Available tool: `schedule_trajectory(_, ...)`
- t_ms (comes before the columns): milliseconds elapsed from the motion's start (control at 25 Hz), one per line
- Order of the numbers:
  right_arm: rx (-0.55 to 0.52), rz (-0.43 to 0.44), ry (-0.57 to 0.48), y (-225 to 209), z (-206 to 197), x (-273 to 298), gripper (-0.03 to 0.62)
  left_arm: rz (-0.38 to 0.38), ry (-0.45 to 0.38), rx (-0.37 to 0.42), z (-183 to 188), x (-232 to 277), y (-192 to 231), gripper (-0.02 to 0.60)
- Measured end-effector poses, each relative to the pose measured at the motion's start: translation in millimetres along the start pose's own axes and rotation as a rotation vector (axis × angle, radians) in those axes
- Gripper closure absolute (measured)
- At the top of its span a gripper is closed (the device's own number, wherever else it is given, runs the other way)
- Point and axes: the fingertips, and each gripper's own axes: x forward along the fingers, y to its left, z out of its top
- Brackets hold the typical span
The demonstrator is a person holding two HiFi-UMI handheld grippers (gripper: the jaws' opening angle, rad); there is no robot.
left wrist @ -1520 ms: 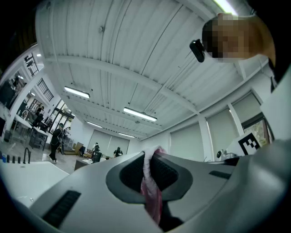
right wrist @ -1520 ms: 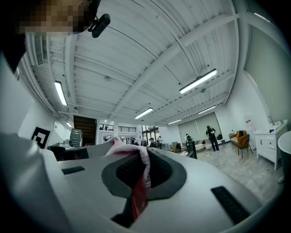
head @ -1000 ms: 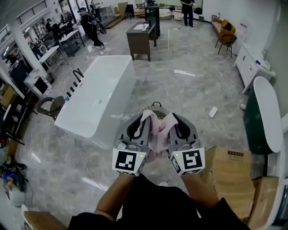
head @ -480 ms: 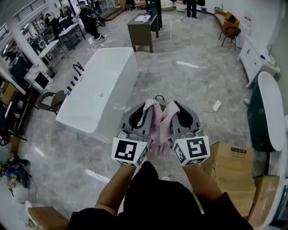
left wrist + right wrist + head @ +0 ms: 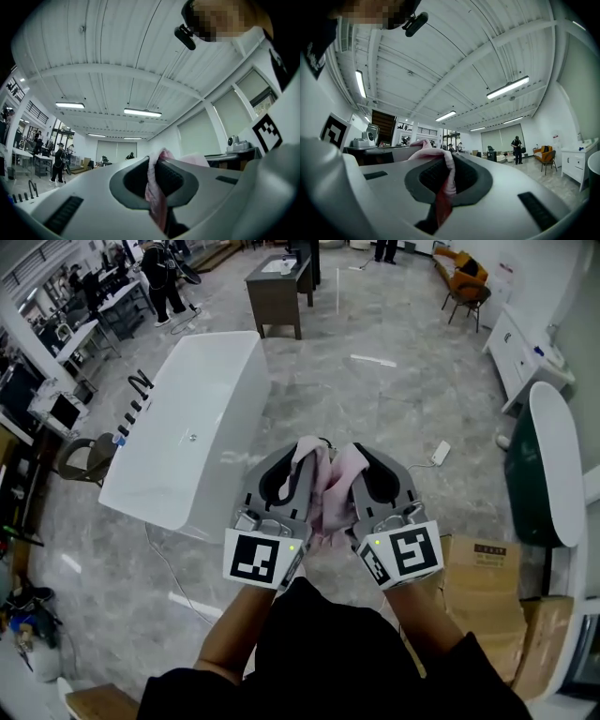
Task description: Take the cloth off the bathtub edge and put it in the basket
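A pink cloth (image 5: 328, 491) hangs bunched between my two grippers, held in the air in front of the person's body. My left gripper (image 5: 300, 457) is shut on one fold of it; the cloth (image 5: 154, 187) is pinched between the ribbed pads in the left gripper view (image 5: 153, 174). My right gripper (image 5: 353, 457) is shut on the other fold, and the cloth (image 5: 446, 180) drapes over its pads in the right gripper view (image 5: 447, 171). The white bathtub (image 5: 187, 432) stands on the floor to the left. I cannot make out a basket.
A dark wooden desk (image 5: 277, 282) stands beyond the tub. A dark green tub with a white rim (image 5: 544, 465) and cardboard boxes (image 5: 483, 587) are on the right. A power strip (image 5: 439, 454) lies on the marble floor. People (image 5: 155, 277) stand at the back left.
Both grippers keep their hold on the cloth, side by side. They sit slightly higher in the head view, and the bathtub has slid a little to the left.
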Motion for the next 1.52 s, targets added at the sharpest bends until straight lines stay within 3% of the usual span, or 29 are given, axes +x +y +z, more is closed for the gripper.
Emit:
schedule_trajectory(520,-0.039,-0.115,0.057,-39,-16,116,0.56,-0.077,-0.022,-0.075,-28,75,90,0.549)
schedule_trajectory(880,-0.108,-0.151,0.13,-27,-50,195,0.56,-0.098,0.007,-0.158,-69,94,169,0.549)
schedule_trajectory(1120,-0.127,-0.177,0.163,-45,-62,223,0.56,-0.141,0.026,-0.184,-88,117,183,0.549)
schedule_trajectory(1520,-0.097,-0.142,0.152,-83,-69,252,0.56,-0.12,0.043,-0.179,-103,165,190,0.549)
